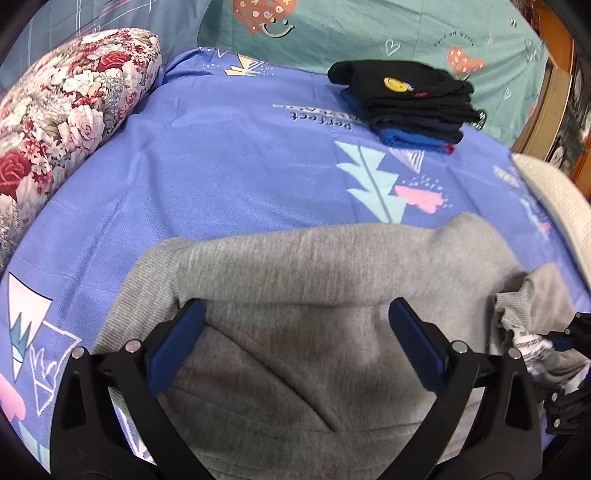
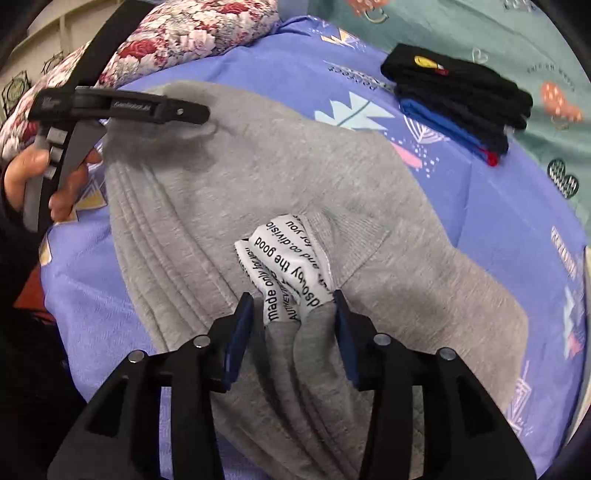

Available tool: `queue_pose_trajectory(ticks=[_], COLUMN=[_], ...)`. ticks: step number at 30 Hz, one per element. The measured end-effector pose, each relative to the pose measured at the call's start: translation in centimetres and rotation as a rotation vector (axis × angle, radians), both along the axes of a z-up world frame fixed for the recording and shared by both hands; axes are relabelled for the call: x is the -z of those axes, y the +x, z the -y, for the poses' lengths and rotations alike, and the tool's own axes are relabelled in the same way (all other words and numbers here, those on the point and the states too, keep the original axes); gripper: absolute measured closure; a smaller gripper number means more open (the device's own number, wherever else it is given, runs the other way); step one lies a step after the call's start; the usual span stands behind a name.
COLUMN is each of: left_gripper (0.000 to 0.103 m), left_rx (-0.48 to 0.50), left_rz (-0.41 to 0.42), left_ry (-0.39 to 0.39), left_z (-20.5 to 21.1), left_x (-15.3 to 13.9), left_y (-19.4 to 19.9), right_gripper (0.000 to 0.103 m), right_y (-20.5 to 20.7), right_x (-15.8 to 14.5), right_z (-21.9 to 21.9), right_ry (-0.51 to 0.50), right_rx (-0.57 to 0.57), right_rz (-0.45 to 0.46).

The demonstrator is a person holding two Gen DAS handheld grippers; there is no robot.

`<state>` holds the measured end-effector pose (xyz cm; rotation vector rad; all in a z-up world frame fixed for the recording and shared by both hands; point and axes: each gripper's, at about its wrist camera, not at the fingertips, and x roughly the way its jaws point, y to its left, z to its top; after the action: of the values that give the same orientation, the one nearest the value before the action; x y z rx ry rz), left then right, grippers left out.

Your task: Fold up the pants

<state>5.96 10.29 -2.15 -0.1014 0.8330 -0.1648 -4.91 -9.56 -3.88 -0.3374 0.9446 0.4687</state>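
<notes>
Grey sweatpants [image 1: 306,280] lie folded on a blue patterned bedsheet [image 1: 207,155]; they also fill the middle of the right wrist view [image 2: 280,177]. My left gripper [image 1: 297,314] is open, its blue pads spread wide just above the grey fabric, holding nothing. It also shows from the side in the right wrist view [image 2: 199,110] at the pants' far left edge. My right gripper [image 2: 293,306] has its jaws closed in on a bunched grey fold with a white printed waistband strip [image 2: 291,258].
A stack of folded dark and blue clothes [image 1: 410,103] sits at the far right of the sheet, also in the right wrist view [image 2: 461,99]. A floral pillow [image 1: 62,129] lies at the left. A teal sheet [image 1: 369,33] lies behind. A white item [image 1: 554,199] is at the right edge.
</notes>
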Motion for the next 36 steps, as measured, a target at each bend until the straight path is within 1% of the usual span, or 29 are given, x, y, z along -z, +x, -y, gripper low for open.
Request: queue_pose_trajectory(ticks=[2,4,5,6,7,8,9,10,11,12,13,14,15,16,17,19,20,21,23,26,28,29,30,31,34,35,36], left_gripper=[0.002,0.002,0.002,0.002,0.002,0.002,0.002,0.002,0.002,0.002,0.002,0.002,0.002,0.002,0.002,0.002,0.002,0.002,0.002,0.002,0.002,0.002,0.002,0.005,0.019,0.021,0.026], left_rx=[-0.005,-0.040,-0.060,-0.082,-0.111,-0.138,-0.162,-0.186,-0.204,-0.218,-0.220,-0.221,-0.225,-0.225,-0.223,-0.231,-0.238,-0.242,-0.254,-0.313,-0.324,-0.321,-0.323,-0.333,-0.366,-0.371,-0.382], left_rz=[0.019,0.043,0.046,0.042,0.026,0.000,-0.034,-0.076,-0.116,-0.166,-0.191,-0.211,-0.227,-0.243,-0.261,-0.296,-0.316,-0.318,-0.296,-0.281,-0.274,-0.270,-0.261,-0.250,-0.234,-0.230,-0.221], left_ry=[-0.097,-0.177,-0.205,-0.231,-0.268,-0.308,-0.353,-0.410,-0.444,-0.467,-0.478,-0.488,-0.491,-0.499,-0.506,-0.507,-0.511,-0.509,-0.481,-0.518,-0.537,-0.540,-0.540,-0.544,-0.525,-0.524,-0.524], left_z=[-1.6,-3.5,-4.4,-5.4,-6.6,-7.7,-8.7,-9.8,-10.3,-10.5,-10.4,-10.1,-9.7,-9.1,-8.5,-7.6,-7.1,-6.8,-6.2,-6.2,-6.2,-6.1,-6.1,-6.1,-6.4,-6.4,-6.5], left_x=[-1.3,-3.0,-3.9,-4.5,-4.9,-4.9,-4.6,-3.9,-3.0,-1.9,-1.2,-0.5,-0.1,0.3,0.8,1.7,2.3,2.6,2.8,3.1,3.1,3.2,3.1,3.1,3.1,3.1,3.2], left_y=[-0.8,-2.4,-3.2,-4.0,-4.9,-5.5,-6.0,-6.5,-6.9,-7.0,-6.9,-6.9,-6.7,-6.5,-6.1,-5.0,-4.2,-3.7,-2.1,-0.6,-0.2,-0.2,-0.4,-0.7,-1.4,-1.5,-1.7], right_gripper=[0.051,0.051,0.049,0.046,0.045,0.041,0.039,0.039,0.039,0.039,0.038,0.035,0.035,0.035,0.035,0.031,0.028,0.022,0.017,0.015,0.010,0.004,0.001,0.001,0.001,0.001,0.001], right_y=[-0.8,-2.1,-2.5,-2.8,-2.9,-2.7,-2.2,-1.3,-0.4,0.8,1.3,1.3,1.2,1.0,0.8,0.0,-0.5,-0.9,-0.8,-1.3,-1.2,-1.4,-1.8,-2.1,-2.9,-2.9,-2.9], right_x=[-2.1,-4.9,-5.9,-6.8,-7.3,-7.3,-6.8,-5.4,-3.9,-0.9,1.2,1.9,1.6,1.1,0.1,-1.6,-2.2,-2.6,-2.6,-1.9,-1.4,-1.1,-1.0,-1.1,-1.8,-1.8,-1.8], right_z=[0.7,1.9,2.7,3.8,4.9,5.9,7.0,7.8,8.0,7.8,7.7,7.9,8.2,8.4,8.9,9.9,10.7,11.6,12.8,13.8,14.8,15.5,16.1,16.9,18.1,18.4,18.7], right_ry=[0.071,0.141,0.158,0.177,0.196,0.212,0.225,0.221,0.204,0.167,0.143,0.163,0.196,0.207,0.244,0.326,0.361,0.390,0.416,0.480,0.582,0.662,0.706,0.741,0.731,0.739,0.767], right_rx=[-0.005,-0.013,-0.005,0.018,0.047,0.073,0.106,0.135,0.146,0.146,0.148,0.156,0.168,0.173,0.180,0.186,0.195,0.215,0.240,0.253,0.224,0.214,0.223,0.243,0.303,0.308,0.303], right_rz=[0.029,0.095,0.122,0.153,0.170,0.173,0.158,0.113,0.051,-0.061,-0.115,-0.107,-0.093,-0.085,-0.054,0.005,0.029,0.050,0.053,0.005,-0.061,-0.089,-0.090,-0.068,0.018,0.024,0.012])
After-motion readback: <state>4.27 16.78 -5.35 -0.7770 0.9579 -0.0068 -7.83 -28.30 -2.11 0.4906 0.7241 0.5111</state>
